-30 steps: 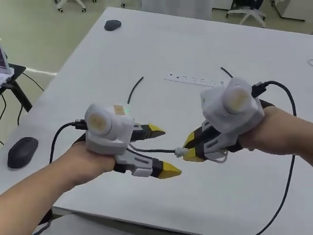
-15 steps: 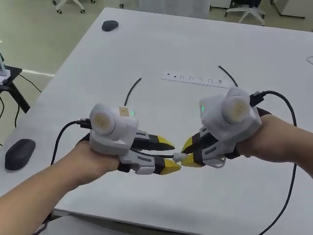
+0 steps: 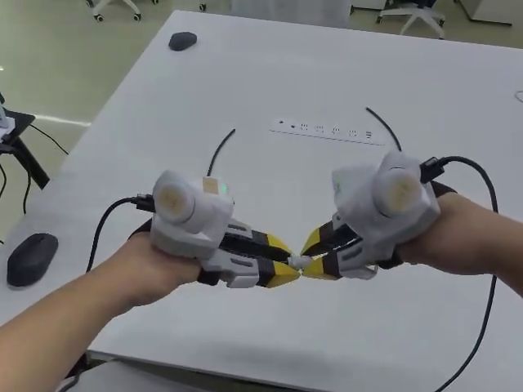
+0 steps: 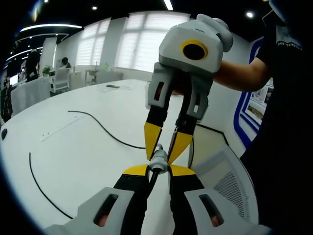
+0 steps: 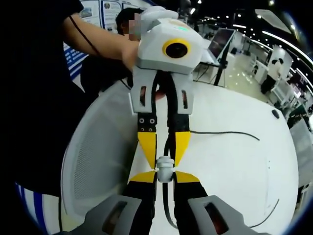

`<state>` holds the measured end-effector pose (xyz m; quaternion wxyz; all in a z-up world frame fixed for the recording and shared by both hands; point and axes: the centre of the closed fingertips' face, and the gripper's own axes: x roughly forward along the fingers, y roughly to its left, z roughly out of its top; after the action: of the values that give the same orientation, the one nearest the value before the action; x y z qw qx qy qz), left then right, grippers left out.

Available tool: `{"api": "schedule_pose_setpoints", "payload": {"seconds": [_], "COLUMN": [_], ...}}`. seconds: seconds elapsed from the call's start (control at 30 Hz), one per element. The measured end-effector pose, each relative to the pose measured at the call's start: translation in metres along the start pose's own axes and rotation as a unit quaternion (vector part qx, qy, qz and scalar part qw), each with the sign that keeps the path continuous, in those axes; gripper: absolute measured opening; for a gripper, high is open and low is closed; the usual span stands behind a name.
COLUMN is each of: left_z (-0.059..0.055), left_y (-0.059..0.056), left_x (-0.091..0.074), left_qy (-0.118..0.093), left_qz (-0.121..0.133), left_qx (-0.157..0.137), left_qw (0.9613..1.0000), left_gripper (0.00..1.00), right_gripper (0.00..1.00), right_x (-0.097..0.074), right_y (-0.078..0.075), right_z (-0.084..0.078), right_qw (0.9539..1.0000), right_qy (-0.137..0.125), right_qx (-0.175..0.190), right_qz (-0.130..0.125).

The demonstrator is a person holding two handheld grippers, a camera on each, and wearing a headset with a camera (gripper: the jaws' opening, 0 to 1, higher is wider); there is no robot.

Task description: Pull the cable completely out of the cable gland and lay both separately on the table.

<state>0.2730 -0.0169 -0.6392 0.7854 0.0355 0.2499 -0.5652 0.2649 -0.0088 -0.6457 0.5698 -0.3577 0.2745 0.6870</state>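
A small pale cable gland [image 3: 301, 263] hangs above the white table [image 3: 270, 82], between the two grippers' yellow tips. My right gripper [image 3: 315, 265] comes in from the right, shut on the gland [image 5: 165, 168]. My left gripper [image 3: 287, 270] meets it tip to tip from the left. Its jaws are closed on the thin black cable [image 4: 153, 180] right beside the gland [image 4: 158, 163]. In the right gripper view the cable [image 5: 166, 205] also runs back between that gripper's own jaws. The left gripper view has the right gripper [image 4: 166, 147] pointing straight at it.
A white power strip [image 3: 323, 131] lies mid-table with loose black cables [image 3: 221, 151] either side. One dark mouse [image 3: 181, 40] sits at the far corner, another [image 3: 31, 259] by the left edge. The table's front edge is just below the grippers. A mesh chair [image 5: 98, 156] stands below.
The left gripper, open a second ago, has moved right along the cable and shut next to the gland. The right gripper has held the gland, drifting slightly left.
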Motion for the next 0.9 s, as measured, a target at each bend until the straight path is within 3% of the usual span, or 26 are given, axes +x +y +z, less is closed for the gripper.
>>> {"api": "schedule_pose_setpoints", "payload": {"seconds": [0.07, 0.23, 0.3, 0.4, 0.53, 0.63, 0.7, 0.77, 0.8, 0.83, 0.9], "left_z": [-0.001, -0.002, 0.0, 0.002, 0.002, 0.001, 0.002, 0.004, 0.005, 0.005, 0.006], "left_y": [0.001, 0.003, 0.005, 0.007, 0.008, 0.007, 0.008, 0.007, 0.007, 0.007, 0.007], "left_x": [-0.001, -0.003, -0.005, -0.009, -0.012, -0.014, -0.017, -0.018, -0.019, -0.019, -0.019], "left_qy": [0.003, 0.0, -0.002, -0.005, -0.001, 0.003, 0.002, -0.002, -0.004, -0.003, -0.003], "left_qz": [0.001, 0.005, 0.01, 0.015, 0.02, 0.019, 0.02, 0.02, 0.023, 0.023, 0.023], "left_qx": [-0.008, 0.006, 0.014, 0.022, 0.037, 0.042, 0.051, 0.054, 0.06, 0.061, 0.064], "left_qw": [1.0, 1.0, 0.9998, 0.9996, 0.9991, 0.9989, 0.9985, 0.9983, 0.998, 0.9979, 0.9977], "left_gripper": [0.15, 0.15, 0.14, 0.14, 0.14, 0.14, 0.14, 0.14, 0.14, 0.14, 0.14], "right_gripper": [0.08, 0.08, 0.09, 0.09, 0.1, 0.11, 0.15, 0.18, 0.18, 0.17, 0.14], "right_x": [0.001, 0.002, 0.002, -0.001, -0.005, -0.013, -0.015, -0.017, -0.018, -0.019, -0.023], "right_y": [0.0, -0.002, -0.007, -0.009, -0.01, -0.013, -0.008, -0.012, -0.013, -0.012, -0.016], "right_z": [0.001, 0.004, 0.007, 0.009, 0.013, 0.017, 0.014, 0.013, 0.015, 0.017, 0.025], "right_qw": [0.9999, 0.9992, 0.9985, 0.9979, 0.9957, 0.9853, 0.9799, 0.9745, 0.9669, 0.9637, 0.9452], "right_qy": [-0.002, -0.02, -0.039, -0.053, -0.079, -0.127, -0.132, -0.146, -0.164, -0.171, -0.213], "right_qx": [-0.009, -0.022, 0.004, 0.01, 0.042, 0.114, 0.144, 0.162, 0.184, 0.193, 0.231], "right_qz": [-0.008, -0.028, -0.037, -0.036, -0.024, 0.007, 0.04, 0.051, 0.066, 0.071, 0.09]}}
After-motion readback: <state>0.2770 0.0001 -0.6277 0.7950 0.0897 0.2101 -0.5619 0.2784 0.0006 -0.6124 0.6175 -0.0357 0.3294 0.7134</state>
